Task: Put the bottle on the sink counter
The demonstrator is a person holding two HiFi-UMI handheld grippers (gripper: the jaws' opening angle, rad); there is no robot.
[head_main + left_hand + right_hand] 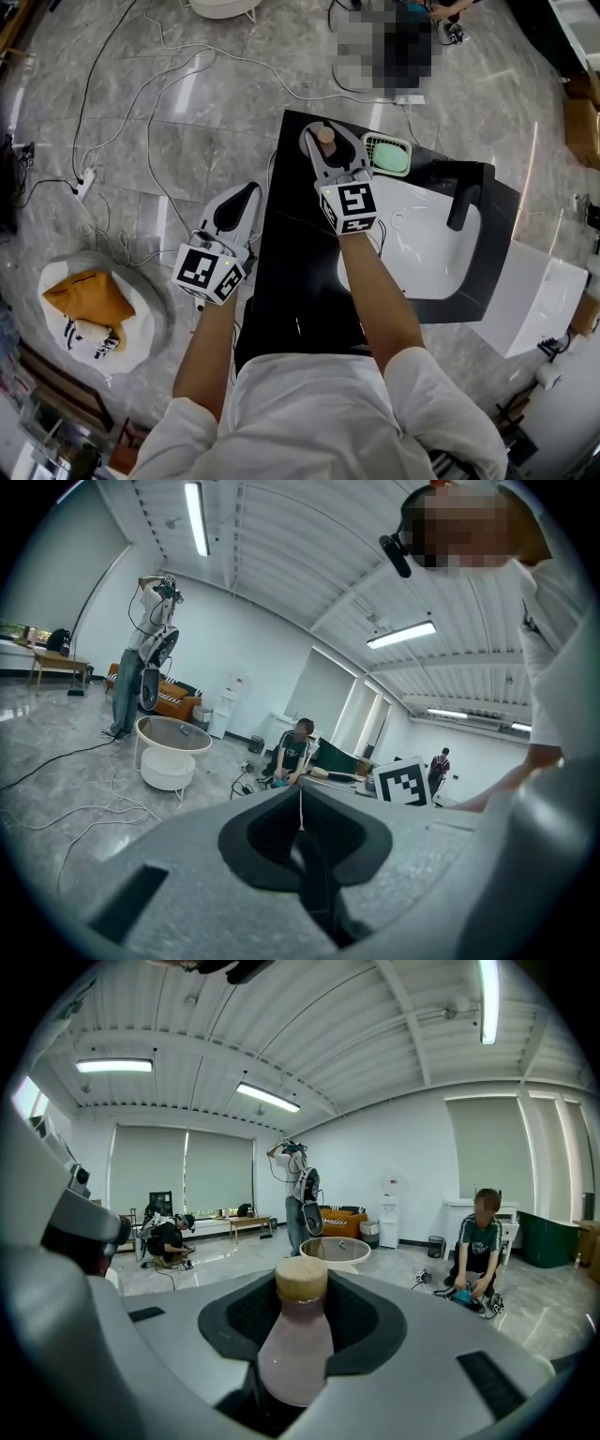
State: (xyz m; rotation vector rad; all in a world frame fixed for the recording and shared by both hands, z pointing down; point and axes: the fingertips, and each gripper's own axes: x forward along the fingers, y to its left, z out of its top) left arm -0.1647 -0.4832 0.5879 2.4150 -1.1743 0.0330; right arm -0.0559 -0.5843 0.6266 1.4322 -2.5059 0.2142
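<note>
Counter point(300, 281): black top, white basin point(422, 253) at its right.

Right gripper point(327, 141): over the far left corner, jaws spread wide and clamped on the bottle point(295, 1335), which stands upright, cap up. Whether its base touches the top cannot be told.

Left gripper point(246, 190): off the counter's left edge, jaws together, empty.

Green dish point(387, 155): just beside the bottle.

Recommendation: lower straight, keep the bottle vertical, seat it on bare top clear of dish and edge, then release.
</note>
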